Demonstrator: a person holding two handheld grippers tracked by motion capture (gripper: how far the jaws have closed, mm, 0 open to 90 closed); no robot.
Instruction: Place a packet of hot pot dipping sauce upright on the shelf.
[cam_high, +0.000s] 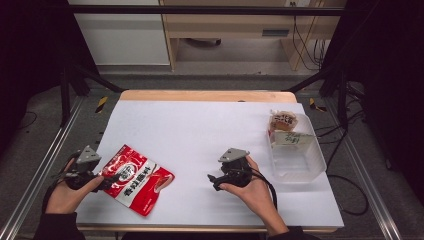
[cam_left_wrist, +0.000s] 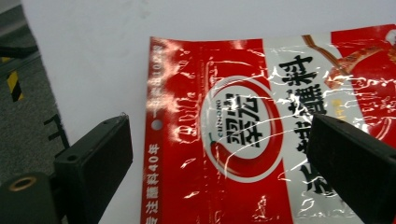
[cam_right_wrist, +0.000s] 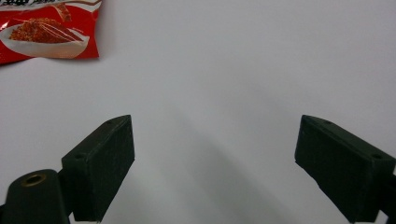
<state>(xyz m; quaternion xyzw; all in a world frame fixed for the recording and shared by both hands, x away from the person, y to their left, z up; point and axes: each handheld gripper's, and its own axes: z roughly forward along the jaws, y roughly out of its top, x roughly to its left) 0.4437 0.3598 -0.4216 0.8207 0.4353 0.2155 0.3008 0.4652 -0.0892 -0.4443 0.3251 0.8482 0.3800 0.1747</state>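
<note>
**Left gripper over the red packet**

Left gripper has its jaws spread wide right above the red packet, one jaw over the packet, the other over the white sheet beside its edge. Not gripping it. Right gripper is wide open too, over bare sheet mid-table, well apart from the packet. The packet lies flat near the front left. A clear tub sits far right, with a wrapped snack at its far end.
</note>
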